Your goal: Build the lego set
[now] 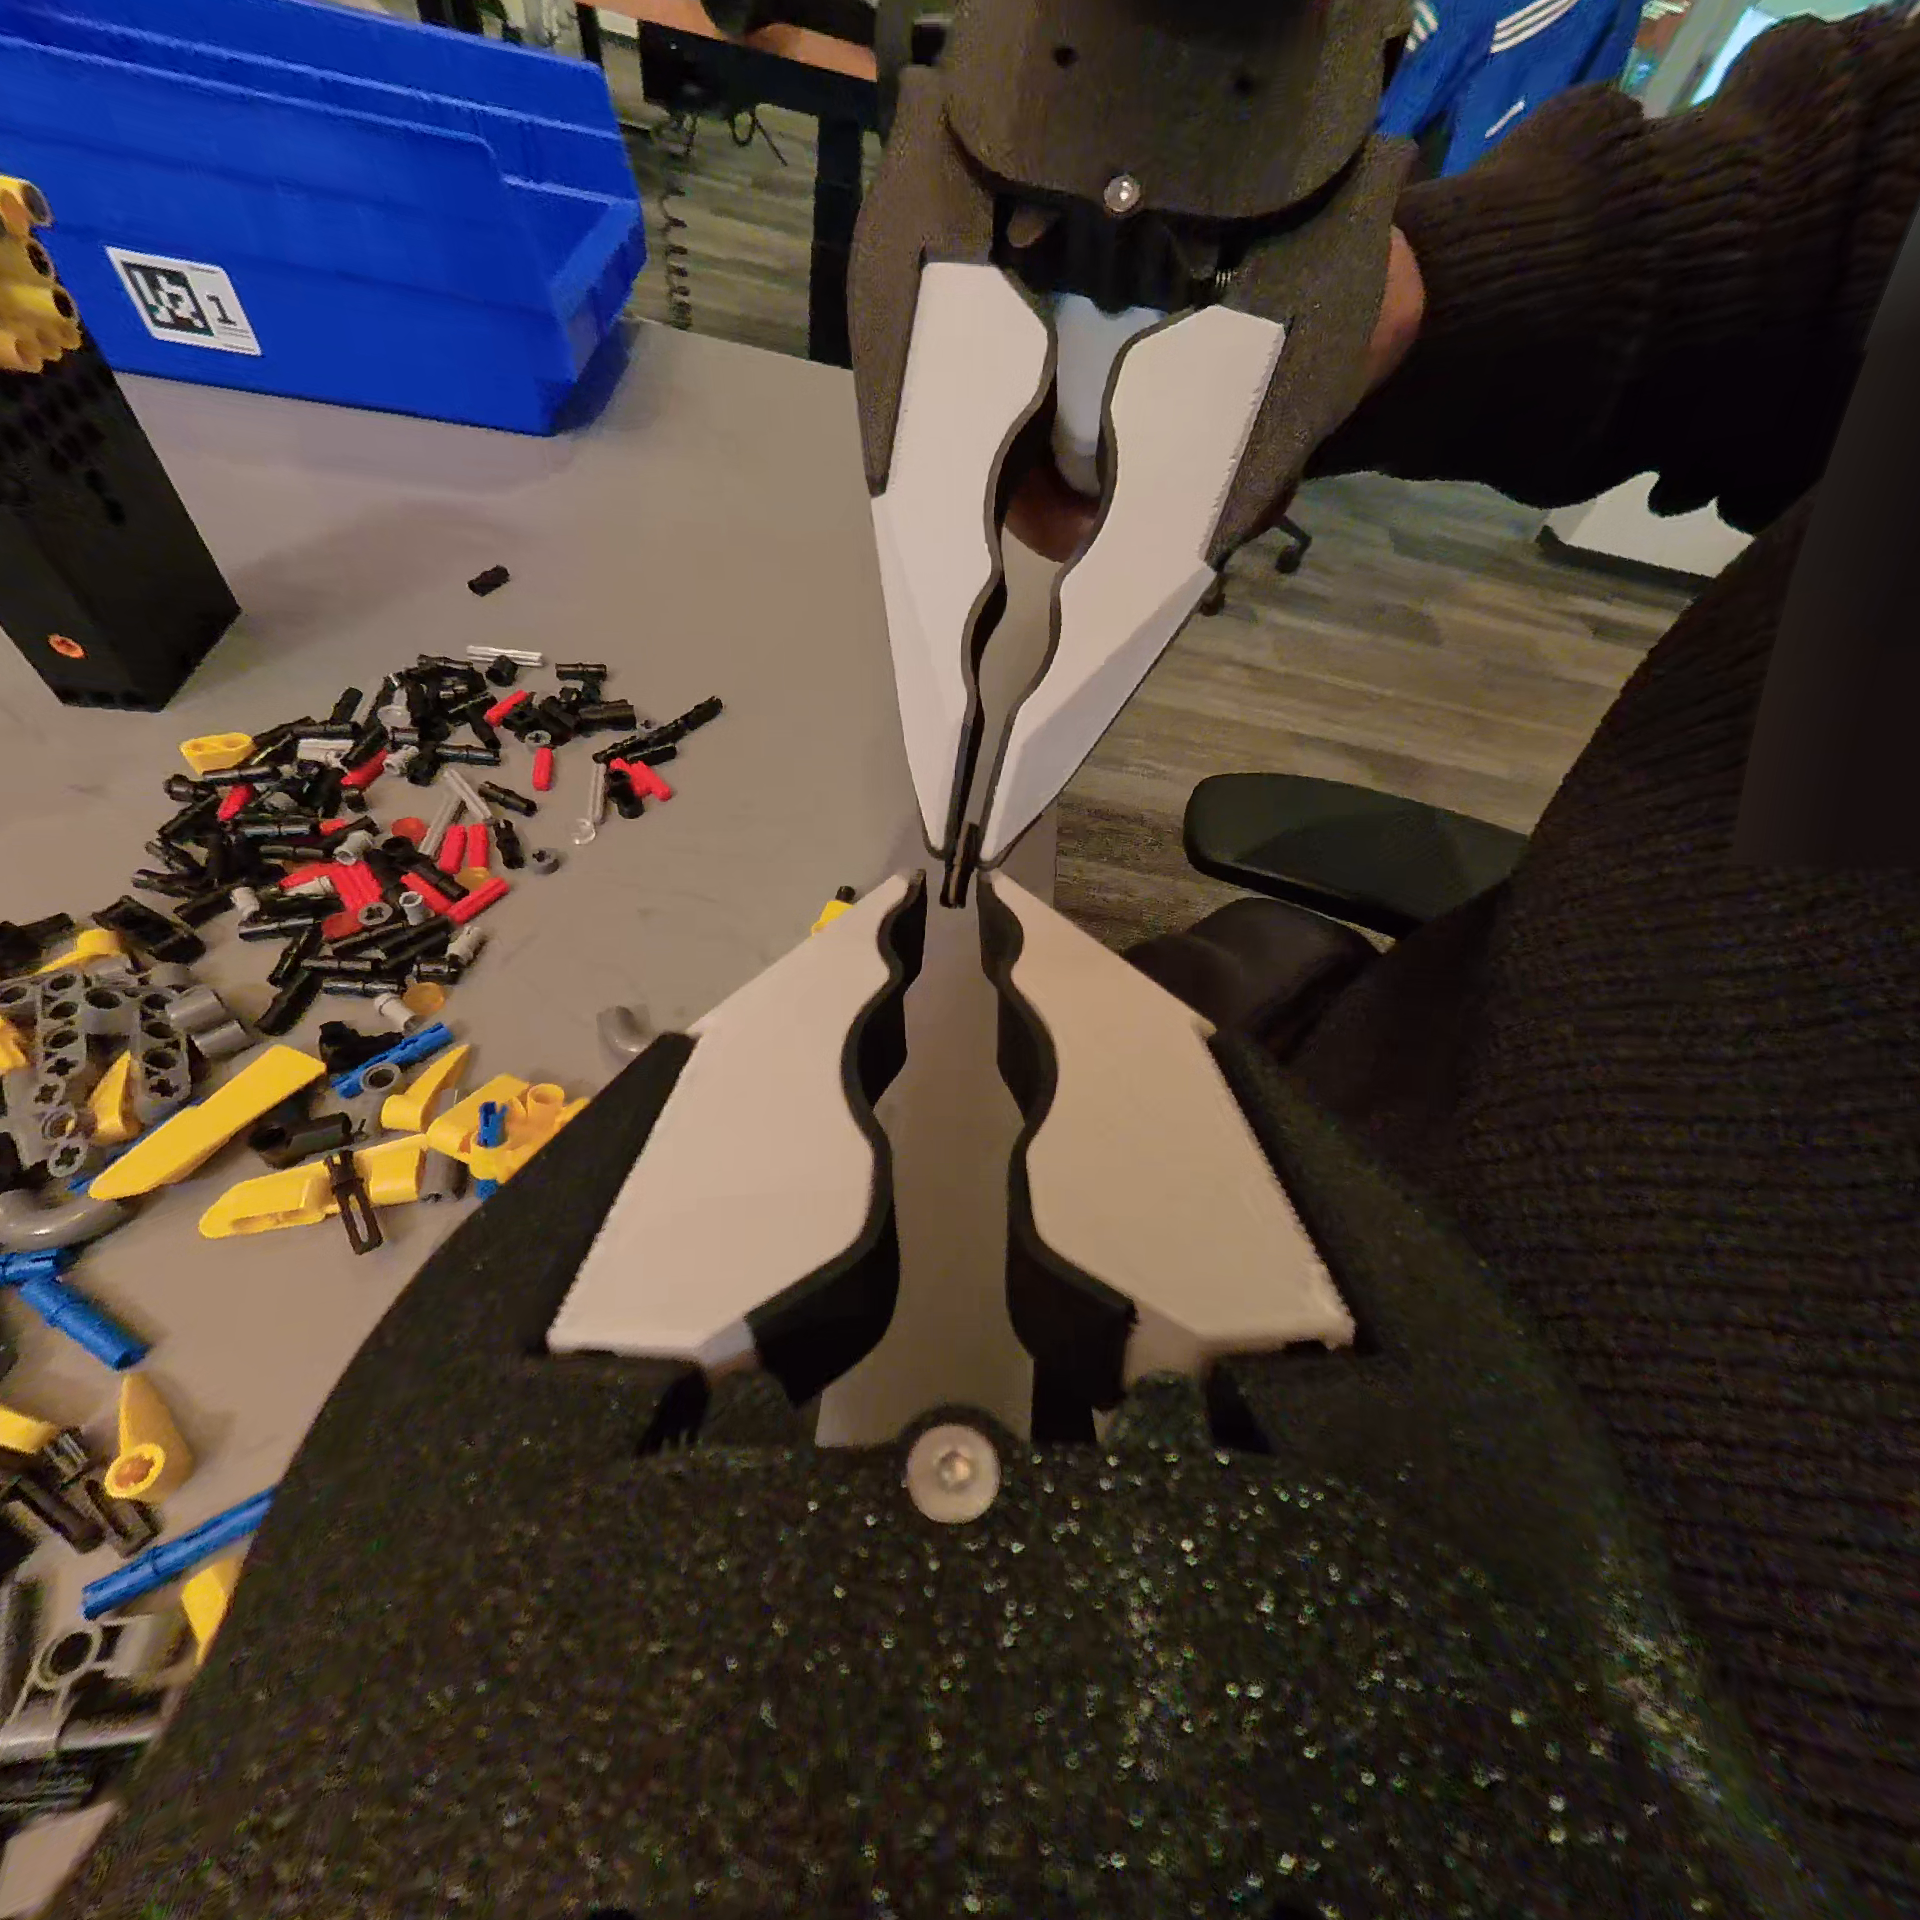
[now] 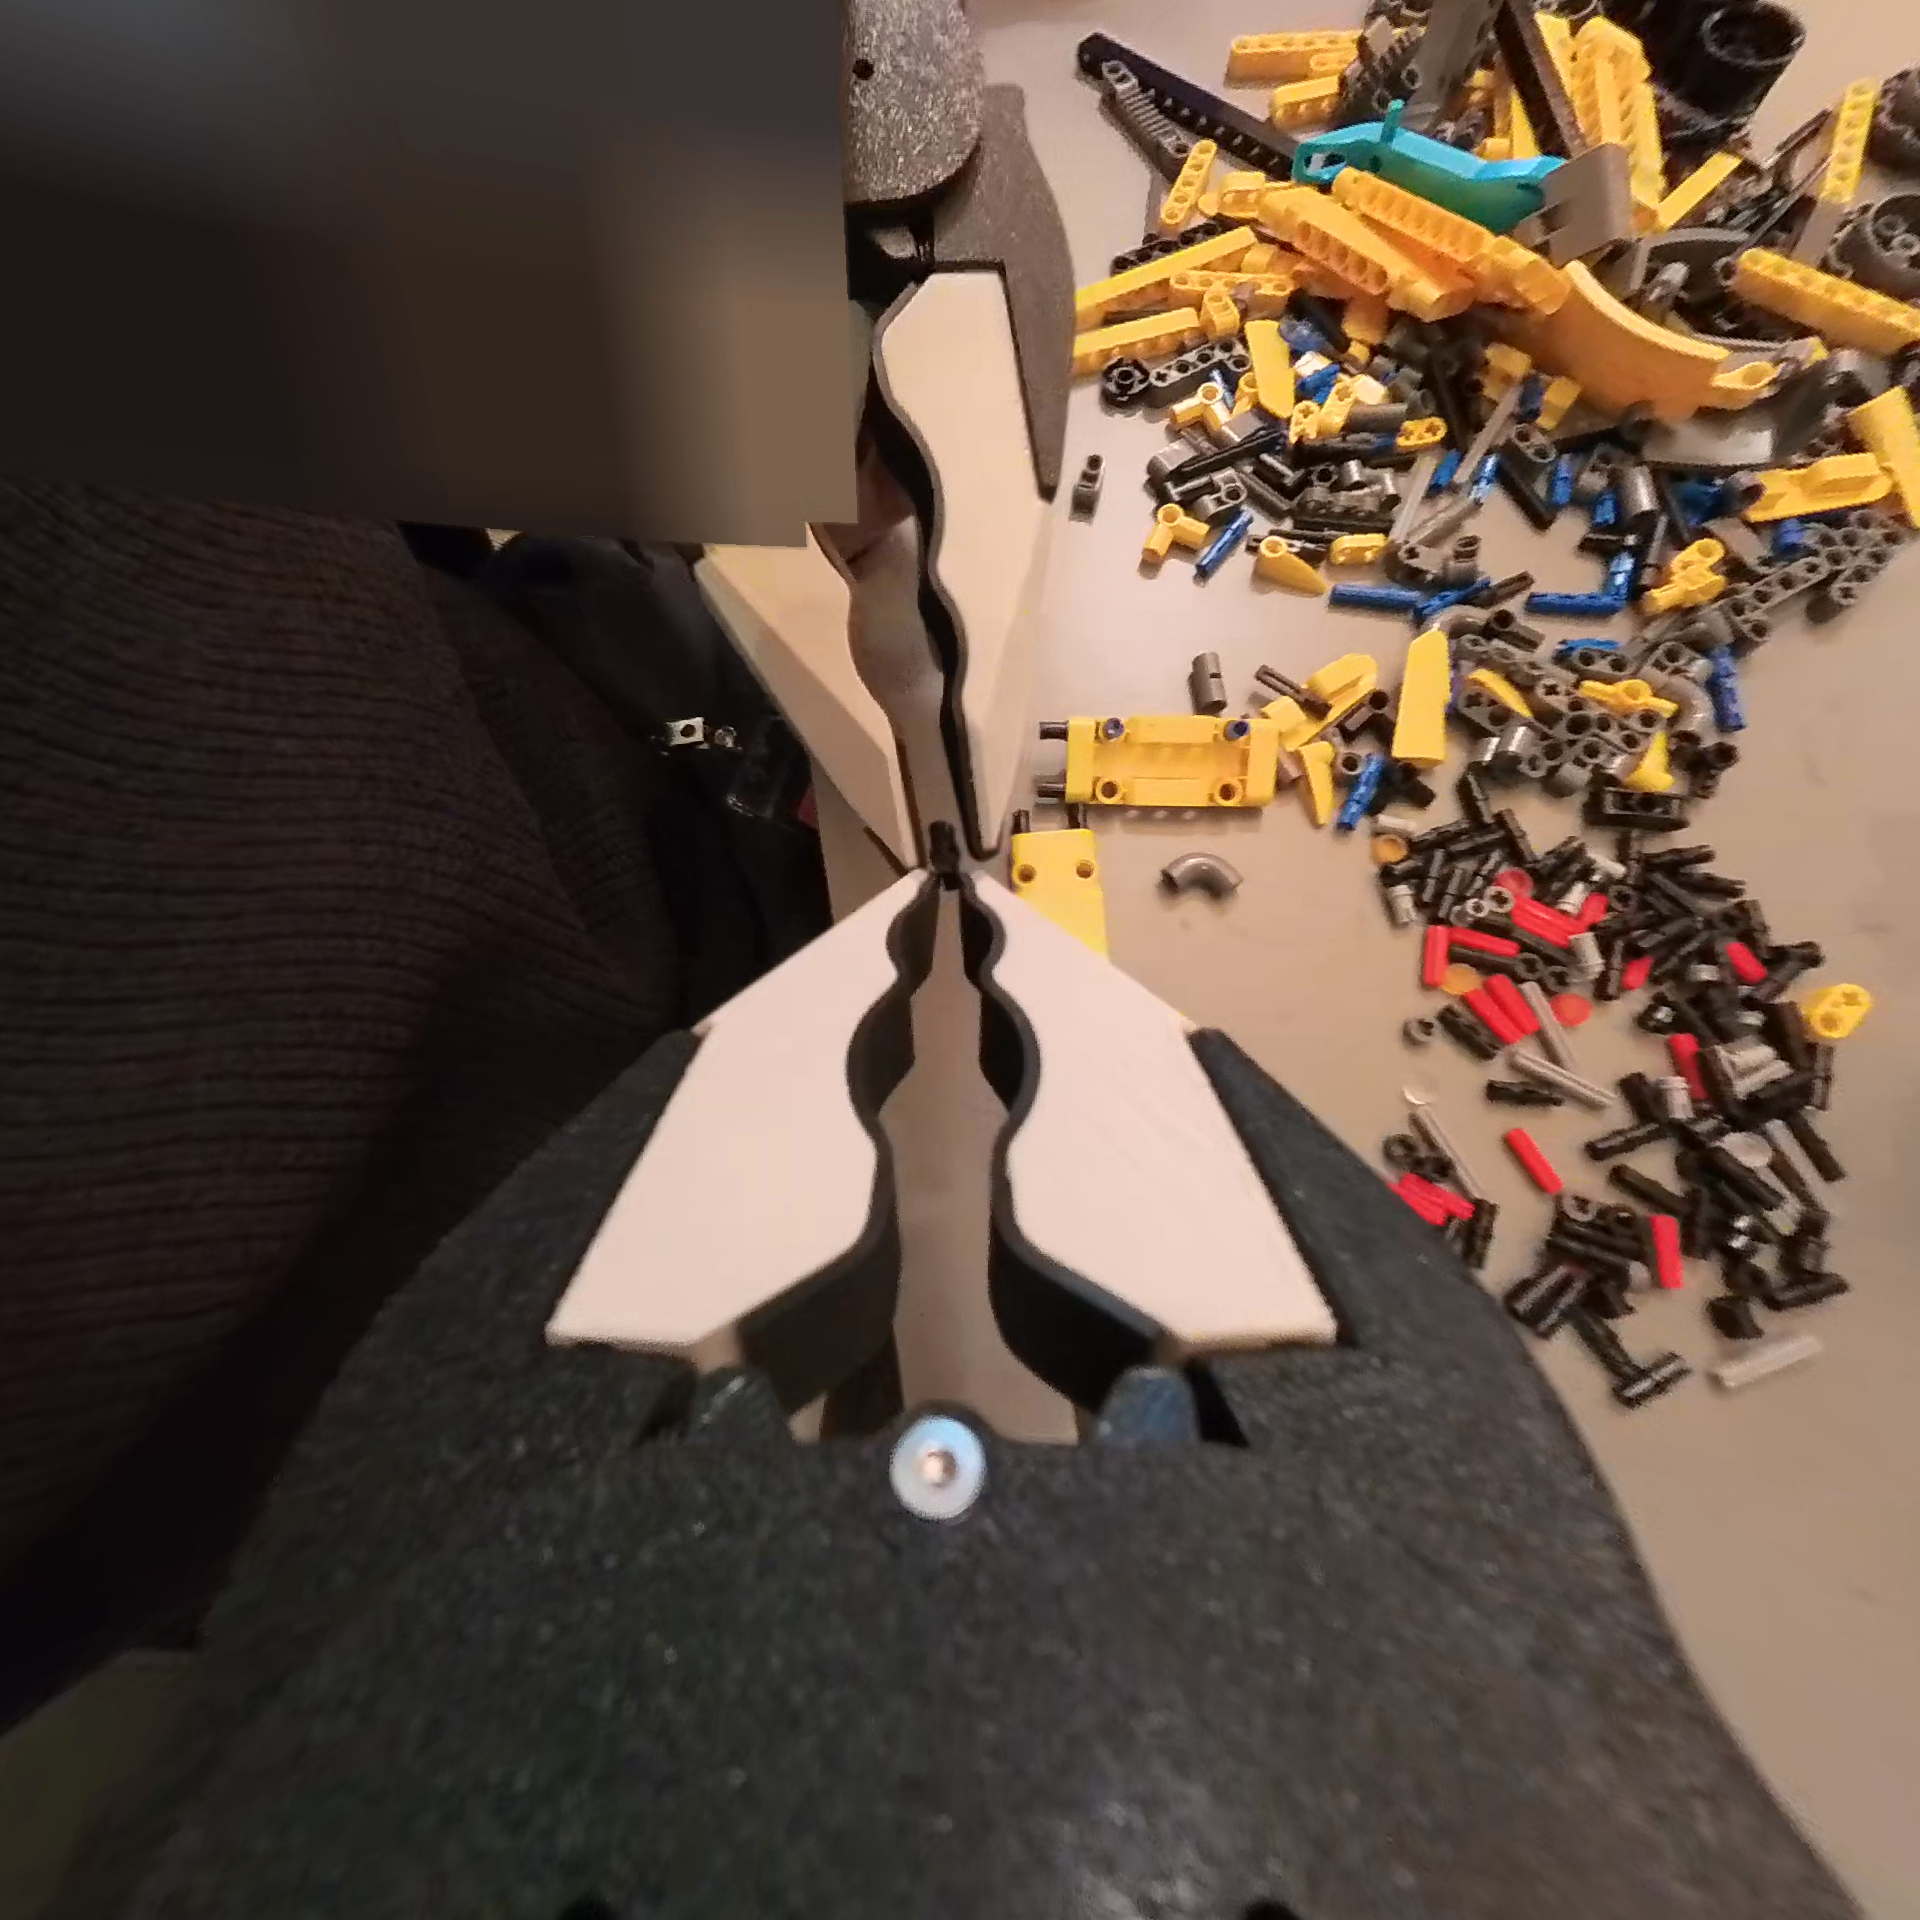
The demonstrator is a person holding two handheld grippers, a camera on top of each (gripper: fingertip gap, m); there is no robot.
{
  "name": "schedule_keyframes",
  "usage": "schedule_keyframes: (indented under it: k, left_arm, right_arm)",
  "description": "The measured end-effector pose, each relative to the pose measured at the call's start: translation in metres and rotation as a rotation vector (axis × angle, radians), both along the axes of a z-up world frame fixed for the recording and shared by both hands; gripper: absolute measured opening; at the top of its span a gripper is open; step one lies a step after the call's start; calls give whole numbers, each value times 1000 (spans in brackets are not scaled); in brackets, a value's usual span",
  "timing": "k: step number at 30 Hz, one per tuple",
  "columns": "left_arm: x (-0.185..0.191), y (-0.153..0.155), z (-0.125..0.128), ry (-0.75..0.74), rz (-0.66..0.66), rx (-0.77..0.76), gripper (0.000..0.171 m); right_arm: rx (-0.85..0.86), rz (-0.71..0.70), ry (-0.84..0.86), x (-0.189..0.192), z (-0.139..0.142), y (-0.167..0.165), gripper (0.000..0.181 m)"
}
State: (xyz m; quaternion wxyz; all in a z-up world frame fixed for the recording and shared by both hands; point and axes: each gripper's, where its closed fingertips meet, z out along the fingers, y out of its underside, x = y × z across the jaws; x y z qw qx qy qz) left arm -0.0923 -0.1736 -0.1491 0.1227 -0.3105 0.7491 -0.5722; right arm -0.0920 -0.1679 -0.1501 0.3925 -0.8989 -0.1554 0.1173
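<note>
The two grippers meet tip to tip above the near edge of a grey table point(image 1: 727, 499), and a small black pin point(image 1: 957, 871) sits between them. It is short, dark and slim, roughly a peg with a ridged end, too small to make out more. In the left wrist view the right gripper point(image 1: 966, 847) comes in from above with its white fingers point(image 1: 935, 582) pressed together on the upper end of the pin. The left gripper point(image 1: 951, 883) has its tips drawn close around the lower end, with a narrow slit farther back between its black-lined fingers. In the right wrist view the same pin point(image 2: 945, 844) shows at the meeting point, pinched by the right gripper point(image 2: 943, 878) and by the left gripper point(image 2: 951, 831) opposite.

On the table lies a pile of small black and red pegs point(image 1: 416, 821), and nearer, yellow, blue and grey building pieces point(image 1: 270, 1122). The right wrist view shows a bigger heap of yellow beams point(image 2: 1455, 260) with a teal piece point(image 2: 1423, 156) on top. A blue bin point(image 1: 343, 208) stands at the back of the table; it bears a white sticker point(image 1: 185, 299) with a square black code and a printed digit. A black tower point(image 1: 73, 520) stands beside it. A dark knitted sleeve point(image 1: 1621, 312) reaches behind the right gripper.
</note>
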Motion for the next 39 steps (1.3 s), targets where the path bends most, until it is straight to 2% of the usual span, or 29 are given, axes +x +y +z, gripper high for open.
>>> schedule_keyframes:
  k: [6, 10, 24, 34, 39]
  left_arm:
    - [-8, -2, -4, -61, 15, 91, 5]
    - [-12, -2, -10, -59, 32, 142, 4]
    - [-21, 15, -16, 38, 148, 29, 4]
    - [-16, 23, -5, 51, 175, -64, 4]
    - [-13, 23, -5, 52, 187, -67, 4]
  right_arm:
    - [-74, 0, 86, -8, -4, -2, 4]
    - [-127, 4, 77, -12, -11, -2, 4]
    - [-94, -41, 265, -21, -17, 14, 5]
    - [-32, -96, 493, -13, -2, 18, 7]
    - [-20, -118, 520, -10, -2, 16, 7]
